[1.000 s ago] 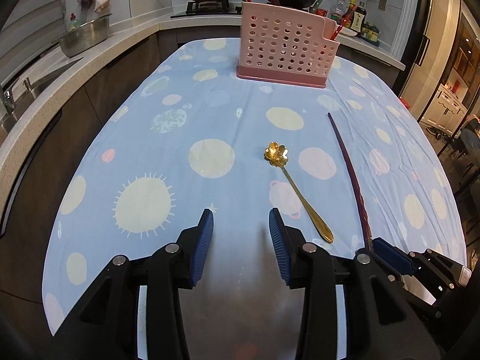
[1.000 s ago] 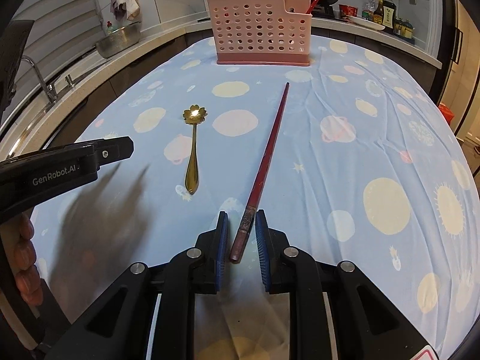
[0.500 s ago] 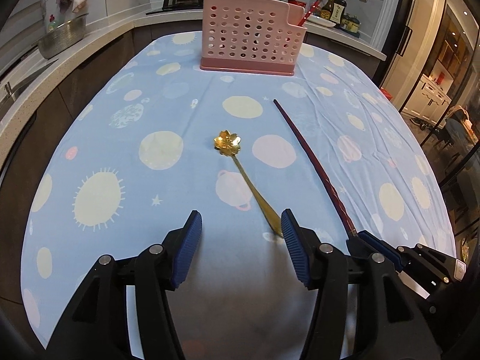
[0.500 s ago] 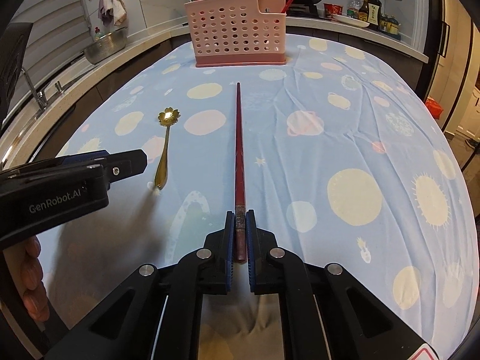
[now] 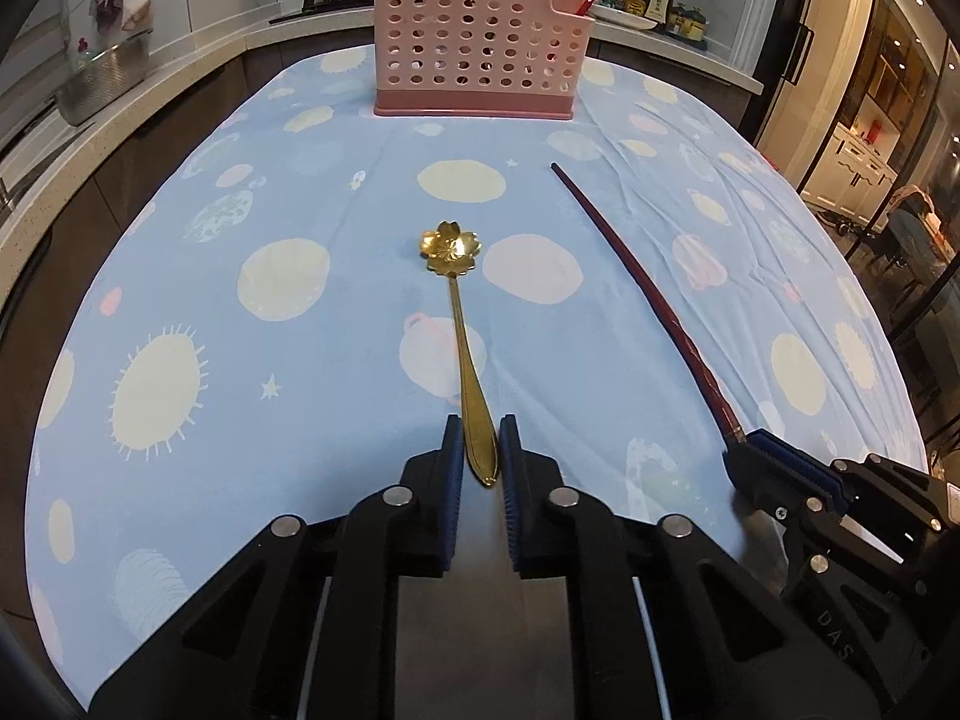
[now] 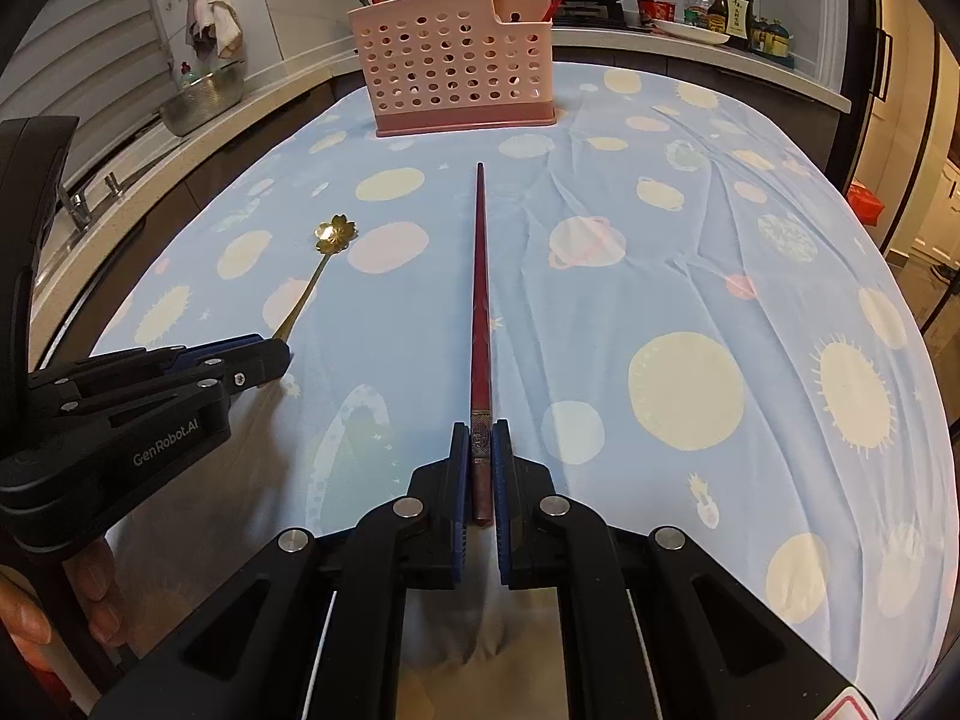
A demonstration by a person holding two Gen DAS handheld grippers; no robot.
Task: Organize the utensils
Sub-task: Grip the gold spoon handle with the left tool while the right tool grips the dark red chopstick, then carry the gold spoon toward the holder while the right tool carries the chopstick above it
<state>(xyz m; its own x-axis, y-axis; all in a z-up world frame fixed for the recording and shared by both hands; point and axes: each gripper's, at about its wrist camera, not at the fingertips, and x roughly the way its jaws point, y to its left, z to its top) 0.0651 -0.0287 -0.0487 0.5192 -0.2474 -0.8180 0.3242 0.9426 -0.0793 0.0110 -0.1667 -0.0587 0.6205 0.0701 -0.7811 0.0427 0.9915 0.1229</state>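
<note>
A gold spoon with a flower-shaped bowl lies on the blue tablecloth, its handle end pointing toward me. My left gripper is closing its jaws on that handle end, and the blue pads touch it on both sides. A dark red chopstick lies lengthwise on the cloth. My right gripper is shut on its thick near end. The pink perforated utensil holder stands at the far end of the table with several chopsticks in it. The right gripper also shows at the lower right of the left wrist view.
The patterned tablecloth covers the whole table. A counter along the left holds a steel bowl and a faucet. Pans and sauce bottles stand behind the holder. A hand grips the left tool.
My left gripper has moved over the spoon's handle end and its jaws have come together around it. My right gripper has shut on the chopstick, which has swung straight in line with it.
</note>
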